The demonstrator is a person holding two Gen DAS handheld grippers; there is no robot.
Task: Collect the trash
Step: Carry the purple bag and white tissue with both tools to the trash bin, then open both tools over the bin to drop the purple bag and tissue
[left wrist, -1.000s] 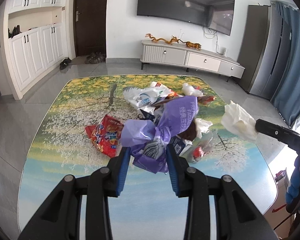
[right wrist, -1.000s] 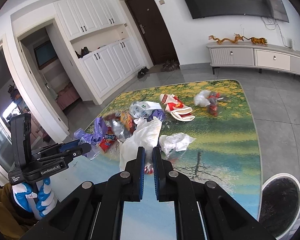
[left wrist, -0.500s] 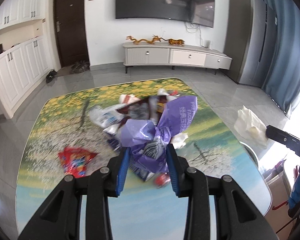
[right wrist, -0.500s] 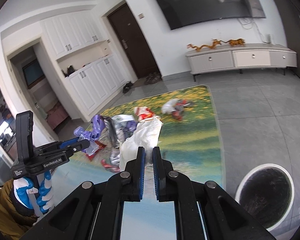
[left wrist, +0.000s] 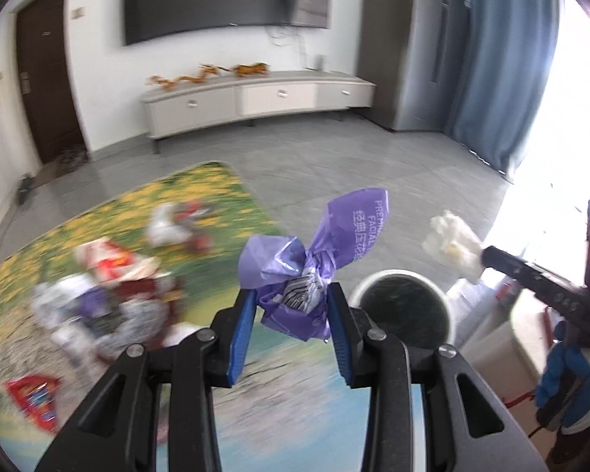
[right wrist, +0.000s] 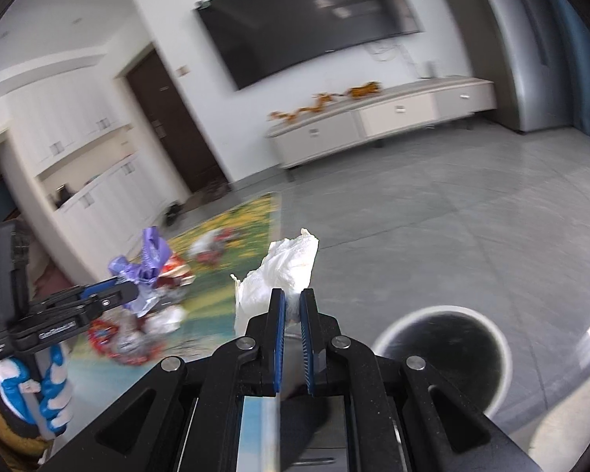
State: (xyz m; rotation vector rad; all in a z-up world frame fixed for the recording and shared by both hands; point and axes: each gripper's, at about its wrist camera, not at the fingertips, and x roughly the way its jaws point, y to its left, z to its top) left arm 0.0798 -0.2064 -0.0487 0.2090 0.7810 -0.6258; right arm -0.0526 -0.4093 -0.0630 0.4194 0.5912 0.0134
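Note:
My left gripper (left wrist: 291, 295) is shut on a crumpled purple plastic wrapper (left wrist: 314, 247) and holds it in the air beside the table's right edge, just left of the round white-rimmed bin (left wrist: 403, 306) on the floor. My right gripper (right wrist: 292, 299) is shut on a white crumpled tissue (right wrist: 283, 271), held above the floor left of the bin (right wrist: 444, 350). The right gripper and tissue (left wrist: 452, 244) also show in the left wrist view, above the bin's right side. The left gripper with the purple wrapper (right wrist: 145, 263) shows in the right wrist view.
The flower-print table (left wrist: 216, 212) carries a blurred heap of wrappers and bags (left wrist: 110, 295) and a red snack packet (left wrist: 35, 397). A cardboard box (left wrist: 531, 326) stands right of the bin. A TV cabinet (left wrist: 255, 98) lines the far wall across grey floor tiles.
Both grippers have swung right, away from the trash heap, carrying the purple wrapper and the tissue toward the floor bin, which now sits close under them.

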